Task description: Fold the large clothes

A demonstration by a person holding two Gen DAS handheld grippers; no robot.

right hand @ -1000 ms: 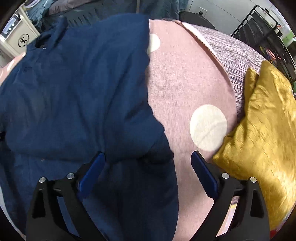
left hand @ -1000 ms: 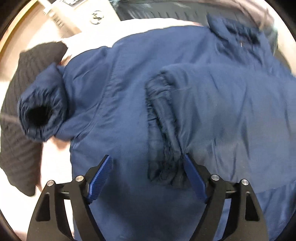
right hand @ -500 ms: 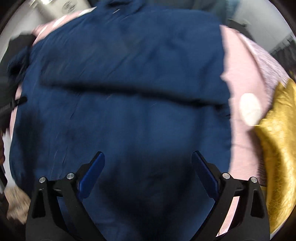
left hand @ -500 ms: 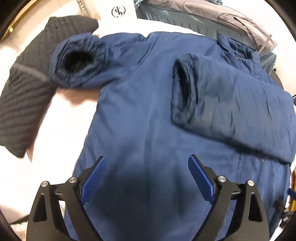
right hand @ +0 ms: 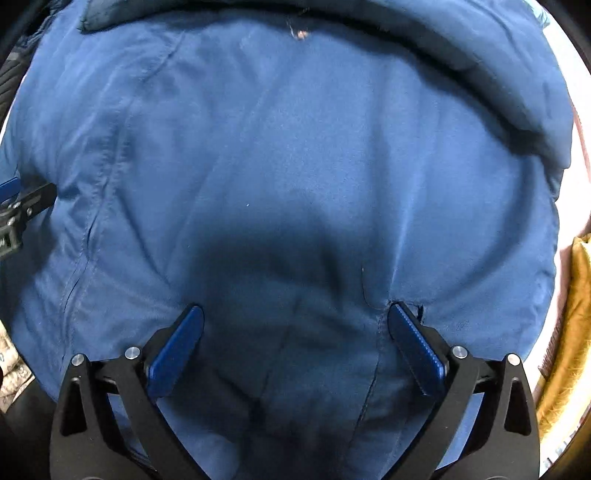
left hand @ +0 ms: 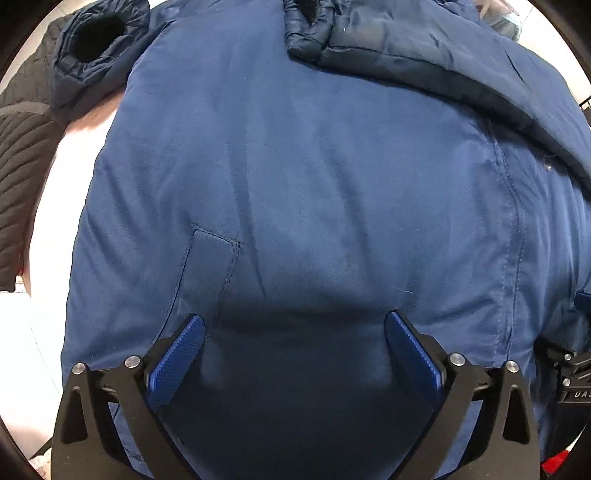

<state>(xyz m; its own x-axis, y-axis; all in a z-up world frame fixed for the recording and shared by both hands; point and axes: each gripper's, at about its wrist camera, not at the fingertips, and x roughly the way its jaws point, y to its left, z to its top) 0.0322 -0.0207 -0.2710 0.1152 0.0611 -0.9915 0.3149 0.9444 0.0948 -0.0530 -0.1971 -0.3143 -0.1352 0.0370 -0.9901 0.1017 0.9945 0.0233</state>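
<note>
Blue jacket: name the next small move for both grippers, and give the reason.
Probably lower both onto the hem and close. The left gripper and right gripper hang over the blue jacket, jaws just opened wide, nothing pinched. One sleeve already lies folded across; the other cuff still sticks out.

Left gripper [left hand: 293,325]: two black angular finger arms are tipped with blue ribbed pads [left hand: 175,360], and silver round screw heads are set at the linkage joints. Right gripper [right hand: 295,321]: the same build is shown, black arms, blue ribbed pads [right hand: 415,349], silver screws. White lettering is seen on a black housing at the left view's right edge.
</note>
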